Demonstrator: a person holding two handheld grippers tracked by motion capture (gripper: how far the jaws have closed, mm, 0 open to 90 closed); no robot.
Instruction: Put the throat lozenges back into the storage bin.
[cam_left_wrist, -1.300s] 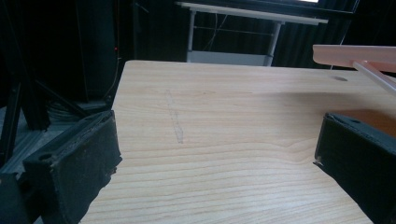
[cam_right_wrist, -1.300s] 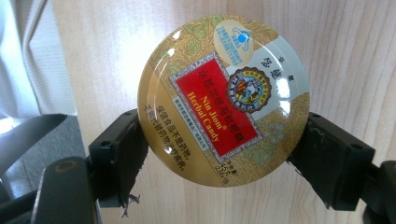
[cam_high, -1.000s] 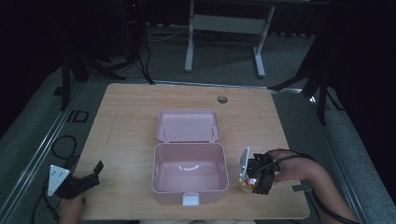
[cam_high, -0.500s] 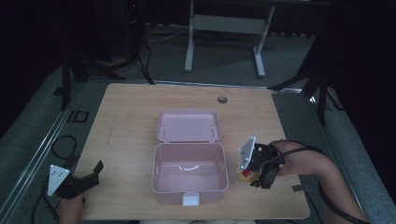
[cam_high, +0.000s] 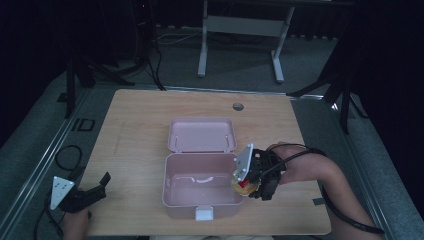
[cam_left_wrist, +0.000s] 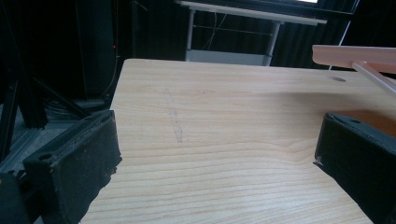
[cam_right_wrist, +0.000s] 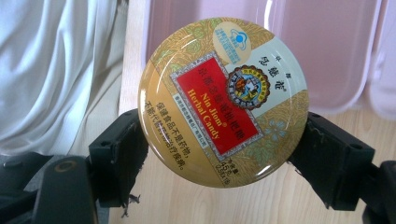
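Jaws of the right gripper (cam_right_wrist: 223, 154) clamp one round tin of herbal candy (cam_right_wrist: 223, 100) by its edges, lid facing the camera in the right gripper view; the red label and gold leaf pattern read clearly, though the tin's underside and body are hidden behind the lid. In the high view the same gripper (cam_high: 248, 186) holds the tin (cam_high: 243, 185) at the right rim of the pink box (cam_high: 200, 200), and most of the tin is covered by the grey plate and the hand, so whether it touches the rim cannot be told. At the near left corner of the wooden table (cam_high: 140, 120), the left gripper (cam_high: 95, 189) rests slack, its two jaws spread wide with nothing between them; the hand holding it is cut off by the bottom edge. One box sits mid-table, its single lid (cam_high: 201, 135) folded back flat beyond it. Past that, one small round hole (cam_high: 238, 106) marks the tabletop, and a metal stand (cam_high: 240, 30) sits on the floor in dim light.
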